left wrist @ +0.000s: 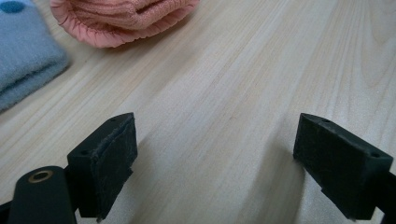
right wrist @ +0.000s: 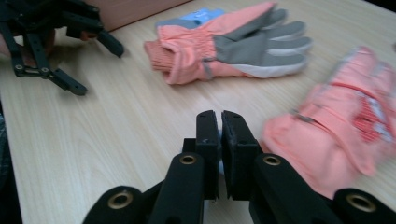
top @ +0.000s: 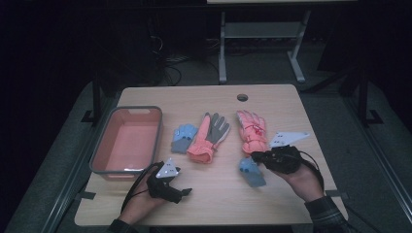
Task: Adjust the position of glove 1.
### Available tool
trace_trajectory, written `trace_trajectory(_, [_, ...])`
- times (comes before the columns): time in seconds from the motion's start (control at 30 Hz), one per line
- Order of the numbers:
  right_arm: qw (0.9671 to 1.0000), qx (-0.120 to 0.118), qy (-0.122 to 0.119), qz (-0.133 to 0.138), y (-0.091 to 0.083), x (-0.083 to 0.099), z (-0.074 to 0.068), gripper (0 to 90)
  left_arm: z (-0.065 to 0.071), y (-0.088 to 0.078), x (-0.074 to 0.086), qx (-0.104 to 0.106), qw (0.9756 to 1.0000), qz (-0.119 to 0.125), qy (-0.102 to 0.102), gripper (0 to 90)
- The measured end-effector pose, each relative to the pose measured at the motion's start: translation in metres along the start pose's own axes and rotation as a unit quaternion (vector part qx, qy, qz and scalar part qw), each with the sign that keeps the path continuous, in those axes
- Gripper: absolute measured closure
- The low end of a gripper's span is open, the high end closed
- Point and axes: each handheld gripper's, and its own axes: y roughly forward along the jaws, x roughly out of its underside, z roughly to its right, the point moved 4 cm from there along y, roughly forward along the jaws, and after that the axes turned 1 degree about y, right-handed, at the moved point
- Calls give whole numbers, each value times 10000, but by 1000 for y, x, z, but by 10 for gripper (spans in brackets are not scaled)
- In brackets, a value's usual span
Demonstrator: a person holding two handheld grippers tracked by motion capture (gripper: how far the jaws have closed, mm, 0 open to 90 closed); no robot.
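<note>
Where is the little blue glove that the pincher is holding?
In the high view the small light-blue knit glove hangs from the right gripper above the wooden table, right of centre, just in front of the pink padded ski glove.

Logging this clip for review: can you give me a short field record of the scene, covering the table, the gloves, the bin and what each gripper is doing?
surface: wooden table
bin: pink bin with a grey rim, at table left, nothing visible inside
gloves lying flat: small blue glove, pink and grey glove, pink glove
held item: second small blue glove, hanging from the right gripper
left gripper: fingers wide apart, nothing between them, low over bare wood
right gripper: fingers pressed nearly together, pinching the blue glove
</note>
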Motion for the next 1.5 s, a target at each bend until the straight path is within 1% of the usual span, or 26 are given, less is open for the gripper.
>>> trace_trajectory(0.03, [10000,-23,-94,-12,5,-2,-2,852,0,0,0,2,10000,5,-5,128])
trace_trajectory(0.1, [9998,-166,-103,-63,14,-5,-11,850,0,0,0,2,10000,6,-2,128])
trace_trajectory(0.17, [9994,-248,-210,-132,26,-7,-21,850,0,0,0,2,10000,6,-4,129])
trace_trajectory(0.2, [9992,-300,-186,-181,29,-8,-25,850,0,0,0,2,10000,3,-3,128])
trace_trajectory(0.27, [9986,-373,-271,-270,41,-8,-33,868,0,0,0,6,10000,3,-14,128])
trace_trajectory(0.37, [9978,-439,-352,-364,54,-11,-42,879,0,0,0,3,10000,1,-5,129])
trace_trajectory(0.43, [9973,-456,-420,-392,59,-13,-46,896,1,1,-1,-47,10000,0,-65,128])
trace_trajectory(0.47, [9972,-474,-431,-382,61,-14,-47,898,2,-1,-3,-81,9998,-135,-74,140])
trace_trajectory(0.5, [9972,-476,-414,-397,62,-14,-47,897,3,-2,-5,-88,9998,-181,-91,206])
trace_trajectory(0.53, [9972,-468,-418,-415,62,-13,-46,897,4,-4,-6,-109,9997,-209,-107,278])
trace_trajectory(0.57, [9973,-451,-397,-432,61,-11,-43,886,5,-3,-9,-63,9995,-206,-237,338])
trace_trajectory(0.6, [9973,-451,-397,-432,61,-11,-43,886,7,-4,-12,19,9994,-157,-299,338])
trace_trajectory(0.7, [9973,-482,-255,-498,61,-5,-34,792,16,-4,-21,187,9997,23,-182,450])
trace_trajectory(0.77, [9968,-512,-160,-591,61,3,-27,770,22,-3,-27,264,9995,76,-153,473])
trace_trajectory(0.8, [9965,-513,-107,-649,62,7,-24,757,23,-3,-28,268,9996,52,-81,491])
trace_trajectory(0.87, [9954,-578,-48,-759,62,14,-20,733,25,-2,-29,343,9994,-20,-40,532])
trace_trajectory(0.9, [9948,-593,11,-828,62,17,-19,732,27,-2,-29,367,9993,-15,-74,570])
trace_trajectory(0.93, [9947,-600,61,-838,62,21,-17,728,28,-2,-31,421,9990,-41,-107,665])
trace_trajectory(0.97, [9944,-600,80,-864,63,23,-16,706,29,-2,-32,478,9988,-51,-117,665])
trace_trajectory(1.1, [9925,-667,318,-971,59,35,-13,660,36,-3,-39,680,9976,46,-135,824])
trace_trajectory(1.2, [9909,-772,423,-1017,54,43,-14,658,41,-1,-41,751,9971,51,-75,836])
trace_trajectory(1.3, [9899,-839,466,-1046,51,49,-16,658,45,2,-42,789,9969,-33,-13,836])
trace_trajectory(1.37, [9880,-873,517,-1167,52,53,-18,668,46,4,-42,798,9968,-48,-14,836])
trace_trajectory(1.4, [9872,-886,440,-1248,56,57,-18,728,47,4,-43,828,9966,-51,4,846])
trace_trajectory(1.43, [9872,-886,440,-1248,56,57,-18,728,47,4,-44,819,9966,-46,2,846])
trace_trajectory(1.5, [9861,-917,381,-1330,59,58,-20,820,49,5,-45,866,9962,-63,25,858])
